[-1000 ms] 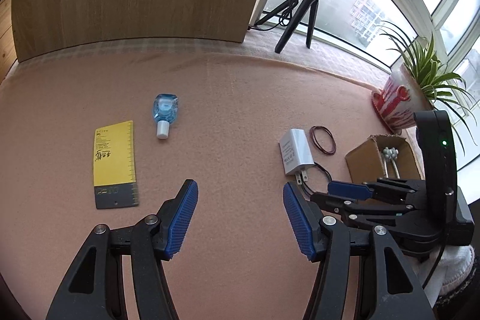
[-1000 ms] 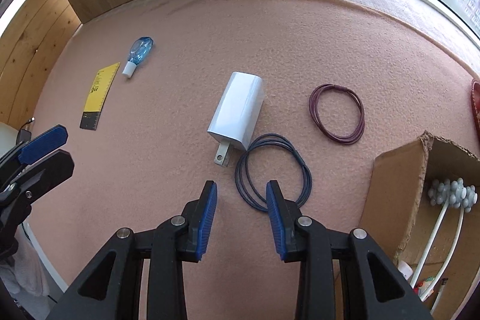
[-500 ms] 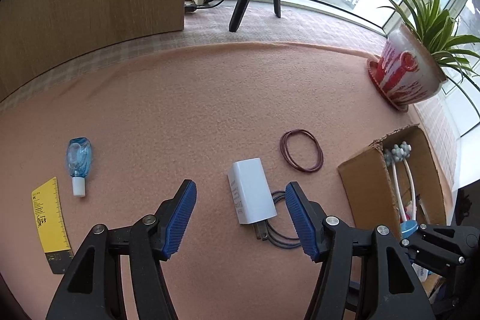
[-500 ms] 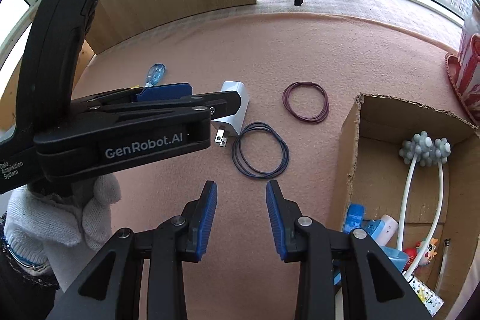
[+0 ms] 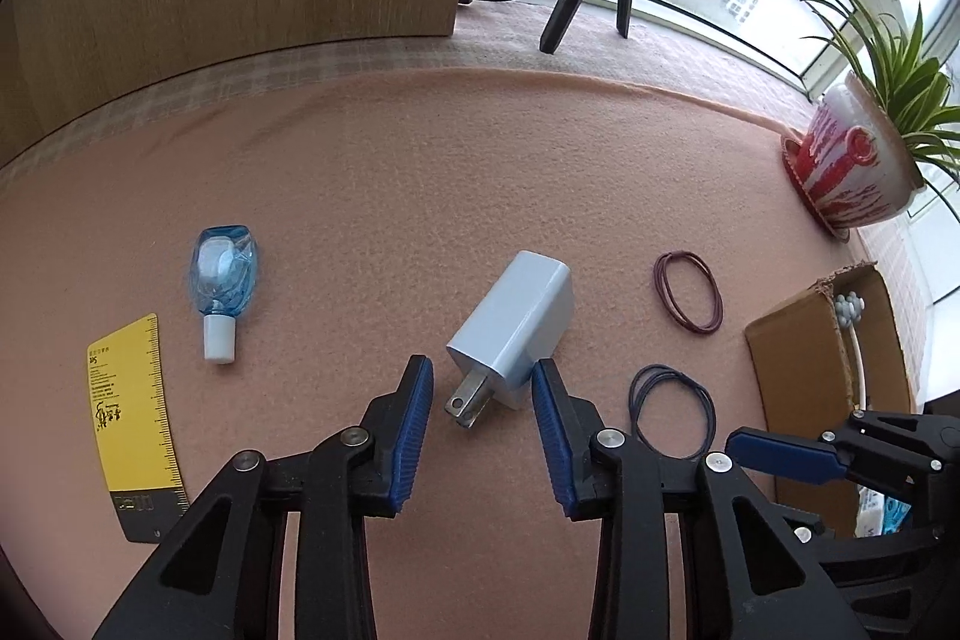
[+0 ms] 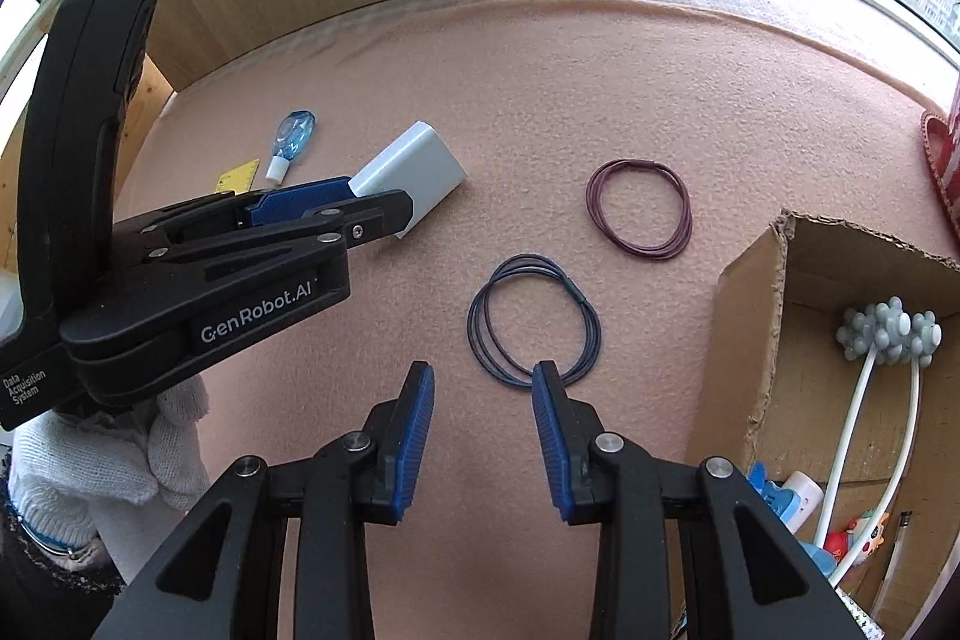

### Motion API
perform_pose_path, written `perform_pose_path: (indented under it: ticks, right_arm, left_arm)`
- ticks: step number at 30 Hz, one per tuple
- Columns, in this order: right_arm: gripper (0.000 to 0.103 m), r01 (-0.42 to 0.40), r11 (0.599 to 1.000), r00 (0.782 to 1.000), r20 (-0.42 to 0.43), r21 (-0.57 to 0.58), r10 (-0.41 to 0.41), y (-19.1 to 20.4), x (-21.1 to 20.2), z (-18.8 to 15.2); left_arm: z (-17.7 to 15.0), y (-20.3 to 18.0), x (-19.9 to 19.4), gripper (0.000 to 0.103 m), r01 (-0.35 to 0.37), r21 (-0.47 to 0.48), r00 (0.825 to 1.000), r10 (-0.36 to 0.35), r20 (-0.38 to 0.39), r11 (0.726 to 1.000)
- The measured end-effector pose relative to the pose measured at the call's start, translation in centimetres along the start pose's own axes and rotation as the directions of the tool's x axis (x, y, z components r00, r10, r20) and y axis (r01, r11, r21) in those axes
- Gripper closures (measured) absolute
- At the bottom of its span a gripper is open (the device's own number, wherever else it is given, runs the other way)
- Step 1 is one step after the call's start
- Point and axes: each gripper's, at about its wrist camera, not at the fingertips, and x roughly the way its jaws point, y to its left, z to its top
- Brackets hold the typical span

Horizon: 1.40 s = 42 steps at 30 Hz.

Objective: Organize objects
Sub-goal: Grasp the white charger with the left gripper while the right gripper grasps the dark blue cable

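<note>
Near the middle of the pink mat [image 5: 540, 160], the white charger [image 5: 516, 322] sits tilted, its far end raised and its plug prongs [image 5: 465, 400] pointing back toward me. My left gripper [image 5: 480, 400] has just been closing; its jaws stand narrow around the plug end. The right-hand blue pad looks to touch the charger's corner, while the left-hand pad still shows a gap beside the prongs, so I judge the charger not yet clamped. My right gripper [image 6: 483, 409] hovers with jaws partly apart and nothing between them, its tip at the near edge of the dark blue band [image 6: 534, 319] lying on the mat.

To do this step well, I want the pads on the charger's flat sides rather than on the thin prongs, which would let it swivel. That means easing a little farther forward before squeezing, and keeping the jaws square to the body so it does not skid across the felt. Once the hold is firm, the cardboard box [image 6: 756, 340] at the mat's right edge looks like the place for it, already holding small items. The maroon band [image 6: 639, 208], blue bottle [image 5: 223, 274] and yellow ruler [image 5: 129, 412] still lie loose on the mat.
</note>
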Motion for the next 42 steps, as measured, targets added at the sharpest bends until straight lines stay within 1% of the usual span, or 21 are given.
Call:
perform_pose_path:
  ticks: [3,5,6,7,9,10,11,17,22,26,28,29,30,32,34,37,40,42]
  right_arm:
    - [0.072,-0.01,1.0,1.0,0.004,0.024,0.01,-0.4,0.1,0.4]
    - [0.072,-0.018,0.999,1.0,0.0,0.036,0.018,-0.6,0.2,0.5]
    - [0.072,-0.023,0.999,1.0,-0.003,0.037,0.023,-0.6,0.3,0.5]
    - [0.072,-0.028,0.999,1.0,-0.007,0.037,0.028,-0.6,0.4,0.6]
    - [0.072,-0.031,0.999,0.999,-0.012,0.035,0.032,-0.4,0.7,0.7]
    - [0.072,-0.03,0.999,0.999,-0.011,0.034,0.031,-0.3,0.7,0.7]
    - [0.072,-0.03,0.999,0.999,-0.011,0.035,0.03,-0.3,0.8,0.8]
    - [0.072,-0.028,0.999,0.999,-0.023,0.039,0.029,-0.3,1.4,0.9]
    - [0.072,-0.032,0.999,0.999,-0.023,0.035,0.033,0.0,1.6,0.8]
    - [0.072,-0.013,1.0,1.0,-0.024,0.021,0.013,0.3,2.1,1.0]
    - [0.072,-0.006,1.0,1.0,-0.029,0.019,0.006,0.4,2.4,1.1]
    - [0.072,0.0,1.0,0.999,-0.033,0.017,0.0,0.6,2.6,1.3]
    - [0.072,0.011,1.0,0.999,-0.037,0.01,-0.011,0.6,2.8,1.3]
    - [0.072,0.038,0.999,0.998,-0.041,-0.001,-0.038,0.8,3.2,1.4]
    - [0.072,0.052,0.999,0.998,-0.036,-0.014,-0.052,1.0,3.4,1.5]
    - [0.073,0.079,0.996,0.996,-0.038,-0.046,-0.08,1.5,3.6,1.6]
    - [0.08,0.126,0.987,0.991,-0.036,-0.095,-0.13,2.2,3.7,1.5]
    - [0.092,0.126,0.987,0.991,-0.039,-0.098,-0.13,2.0,3.7,1.5]
  left_arm:
    - [-0.2,0.3,-0.4,0.074,0.013,0.015,1.0,-0.013,0.014,1.0]
    - [0.0,0.3,-0.6,0.074,0.02,0.019,1.0,-0.021,0.02,1.0]
    - [0.1,0.2,-0.6,0.072,0.023,0.019,1.0,-0.023,0.018,1.0]
    - [0.2,0.2,-0.8,0.068,0.028,0.016,0.999,-0.028,0.019,0.999]
    - [0.3,-0.1,-1.3,0.034,0.024,0.014,0.999,-0.024,0.045,1.0]
    - [0.5,-0.2,-1.5,0.03,0.02,0.018,0.998,-0.022,0.061,1.0]
    - [0.7,-0.4,-1.5,0.03,0.013,0.024,0.998,-0.015,0.068,1.0]
    - [2.2,-0.7,-0.3,0.03,-0.03,0.053,0.997,0.026,0.073,0.998]
    - [2.3,-1.4,1.2,0.03,-0.061,0.123,0.997,0.054,0.062,0.991]
    - [2.2,-1.4,2.3,0.031,-0.073,0.148,0.997,0.066,0.049,0.986]
    - [2.0,-1.1,3.1,0.039,-0.081,0.149,0.997,0.078,0.026,0.986]
    - [1.9,-1.0,3.6,0.048,-0.083,0.146,0.997,0.083,0.009,0.986]
    - [1.8,-1.0,3.4,0.056,-0.098,0.156,0.995,0.093,0.037,0.983]
    - [1.9,-0.8,3.2,0.065,-0.098,0.148,0.995,0.094,0.034,0.984]
    - [2.1,-0.2,2.9,0.065,-0.071,0.124,0.997,0.068,0.025,0.99]
    - [1.7,0.1,2.5,0.065,-0.062,0.12,0.998,0.061,0.019,0.991]
    - [0.8,0.3,2.0,0.065,-0.054,0.113,0.998,0.052,0.018,0.992]
    - [-0.1,0.6,1.5,0.065,-0.046,0.101,0.999,0.044,0.018,0.994]
